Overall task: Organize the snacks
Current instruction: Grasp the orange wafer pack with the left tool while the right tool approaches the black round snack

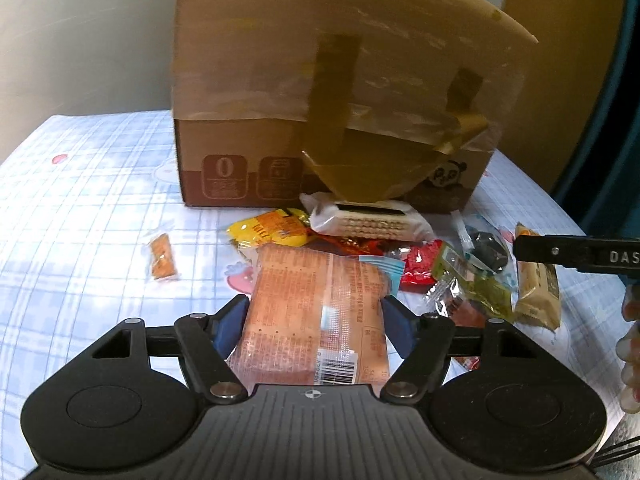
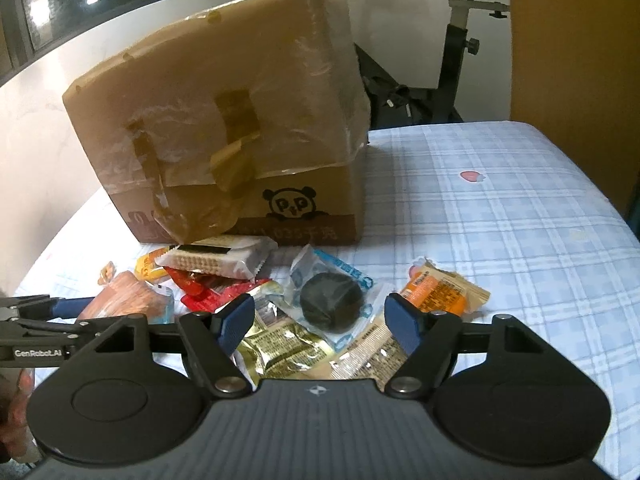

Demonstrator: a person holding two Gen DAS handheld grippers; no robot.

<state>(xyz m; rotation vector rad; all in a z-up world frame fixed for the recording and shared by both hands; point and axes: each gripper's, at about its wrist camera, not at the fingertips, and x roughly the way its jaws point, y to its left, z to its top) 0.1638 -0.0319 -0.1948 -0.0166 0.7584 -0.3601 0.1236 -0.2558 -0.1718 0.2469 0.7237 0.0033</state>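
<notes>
On blue plaid tablecloth (image 2: pixel 480 200) | left claw (image 1: pixel 316 316) grasping orange packet (image 1: pixel 316 312) | right claw (image 2: pixel 320 320) released

The cardboard box (image 2: pixel 224 128) shows "0" and a panda logo; the left gripper (image 2: pixel 36 328) reads "GenRobot.AI".

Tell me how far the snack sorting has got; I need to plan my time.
Nothing looks sorted yet. The left gripper has its pads at the sides of an orange packet, though a firm grip is unclear. The right gripper is open over a dark round cake, not touching. The rest of the snack pile lies loose on the checked cloth before the cardboard box.
</notes>
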